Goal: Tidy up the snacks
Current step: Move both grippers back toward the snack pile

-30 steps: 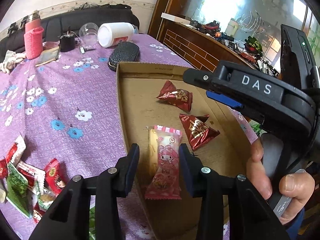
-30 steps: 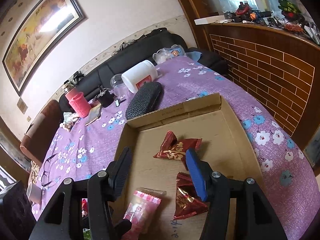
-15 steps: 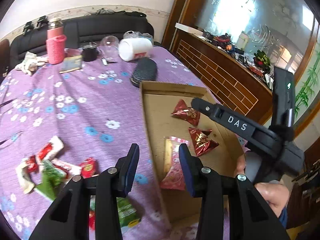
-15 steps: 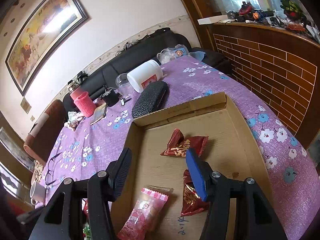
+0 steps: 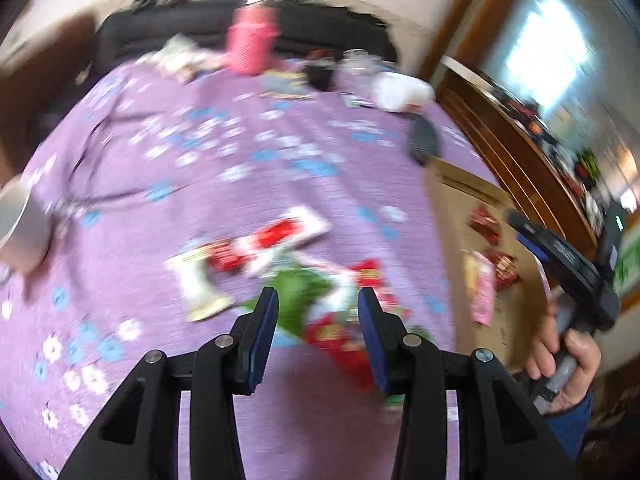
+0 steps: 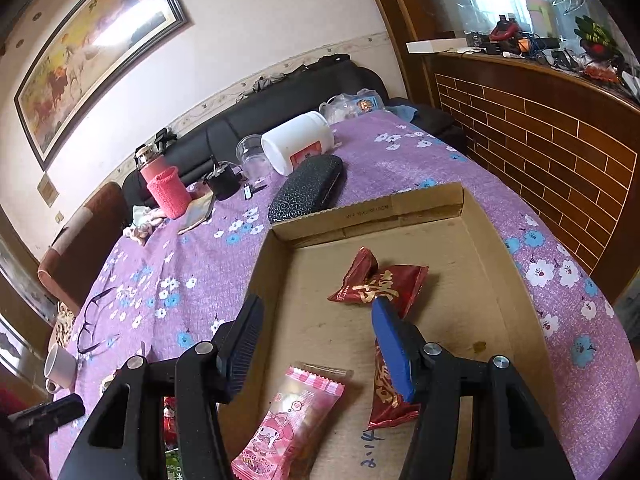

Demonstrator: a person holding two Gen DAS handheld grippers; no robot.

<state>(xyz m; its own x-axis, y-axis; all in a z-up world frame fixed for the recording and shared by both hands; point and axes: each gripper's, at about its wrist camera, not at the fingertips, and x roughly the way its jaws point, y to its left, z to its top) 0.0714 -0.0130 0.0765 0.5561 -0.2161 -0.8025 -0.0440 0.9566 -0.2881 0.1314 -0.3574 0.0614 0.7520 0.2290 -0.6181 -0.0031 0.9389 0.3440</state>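
A cardboard tray [image 6: 492,240] lies on the purple flowered tablecloth. It holds a pink snack packet [image 6: 288,416] and two red packets [image 6: 380,284] [image 6: 388,396]. My right gripper [image 6: 316,344] is open and empty above the tray's near left part. The left wrist view is blurred. My left gripper [image 5: 316,328] is open and empty over a pile of loose red, white and green snack packets [image 5: 288,272] left of the tray [image 5: 448,208]. The right gripper [image 5: 560,252] shows there, held in a hand.
A black glasses case [image 6: 308,188], a white jar [image 6: 298,142], a clear cup [image 6: 250,156] and a pink bottle [image 6: 164,188] stand beyond the tray. Spectacles [image 6: 94,320] and a white mug [image 6: 60,364] lie at the left. A brick-faced counter [image 6: 560,128] is at the right.
My left gripper has swung left, away from the pink packet in the tray, to above the loose snack pile. The right gripper has hardly moved.
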